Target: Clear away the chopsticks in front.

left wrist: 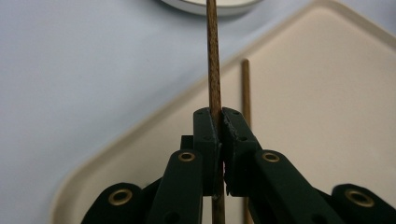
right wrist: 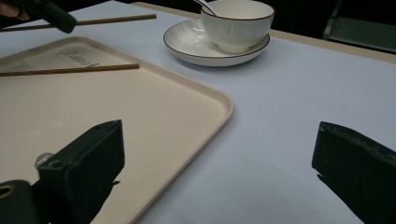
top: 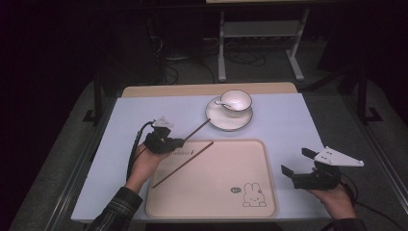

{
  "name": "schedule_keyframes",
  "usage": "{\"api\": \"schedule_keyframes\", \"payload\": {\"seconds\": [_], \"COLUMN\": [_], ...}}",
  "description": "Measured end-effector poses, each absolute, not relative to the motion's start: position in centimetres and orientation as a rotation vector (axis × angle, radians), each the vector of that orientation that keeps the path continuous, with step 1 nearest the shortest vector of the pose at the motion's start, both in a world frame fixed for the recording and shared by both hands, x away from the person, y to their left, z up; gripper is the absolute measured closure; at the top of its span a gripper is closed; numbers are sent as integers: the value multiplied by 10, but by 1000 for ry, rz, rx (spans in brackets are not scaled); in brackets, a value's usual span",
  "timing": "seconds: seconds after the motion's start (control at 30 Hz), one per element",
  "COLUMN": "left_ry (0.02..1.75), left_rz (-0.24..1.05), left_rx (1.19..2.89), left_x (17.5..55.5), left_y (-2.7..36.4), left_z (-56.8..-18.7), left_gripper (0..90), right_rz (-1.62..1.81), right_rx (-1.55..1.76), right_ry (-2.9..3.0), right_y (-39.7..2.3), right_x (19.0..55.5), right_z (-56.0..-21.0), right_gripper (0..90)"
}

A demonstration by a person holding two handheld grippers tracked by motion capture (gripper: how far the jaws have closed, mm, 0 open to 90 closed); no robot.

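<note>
At the tray's far left corner, the left gripper [top: 182, 142] has its jaws clenched on a chopstick [top: 198, 129] whose tip points toward the saucer [top: 216, 120]. A second chopstick [top: 183, 164] lies slantwise in the beige tray [top: 211, 211]. Right of the tray, the right gripper [top: 298, 163] hovers above the table [top: 288, 120], jaws spread wide and holding nothing.

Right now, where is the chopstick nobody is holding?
In the high view, the loose chopstick lies slanted on the left part of the pink tray, just right of the left claw, which grips the other chopstick.
</note>
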State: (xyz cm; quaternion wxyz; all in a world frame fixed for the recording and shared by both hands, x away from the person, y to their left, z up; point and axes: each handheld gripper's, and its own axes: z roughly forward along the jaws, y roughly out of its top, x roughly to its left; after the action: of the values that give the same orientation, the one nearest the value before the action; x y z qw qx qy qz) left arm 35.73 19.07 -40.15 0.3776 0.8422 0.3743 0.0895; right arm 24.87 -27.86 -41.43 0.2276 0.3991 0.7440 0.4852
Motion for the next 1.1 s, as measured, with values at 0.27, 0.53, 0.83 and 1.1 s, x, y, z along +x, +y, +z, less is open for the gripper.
{"api": "schedule_keyframes", "payload": {"seconds": [0.27, 0.53, 0.83, 1.1], "left_ry": [924, 910, 912, 914], "left_rz": [194, 129, 122, 116], "left_rx": [2193, 2213, 2276, 2287], "left_x": [324, 320, 321, 320], "left_y": [191, 184, 177, 174], "left_z": [-412, -423, -434, -437], "left_gripper": [844, 844, 841, 836], "right_rz": [1335, 1326, 1326, 1328], "right_rx": [1100, 1102, 1103, 1098], "right_ry": [2056, 2057, 2057, 2054], "right_y": [-278, -277, -278, -279], "right_x": [248, 248, 249, 248], "right_z": [-415, -415, -415, -414], "right_gripper": [18, 18, 19, 19]}}
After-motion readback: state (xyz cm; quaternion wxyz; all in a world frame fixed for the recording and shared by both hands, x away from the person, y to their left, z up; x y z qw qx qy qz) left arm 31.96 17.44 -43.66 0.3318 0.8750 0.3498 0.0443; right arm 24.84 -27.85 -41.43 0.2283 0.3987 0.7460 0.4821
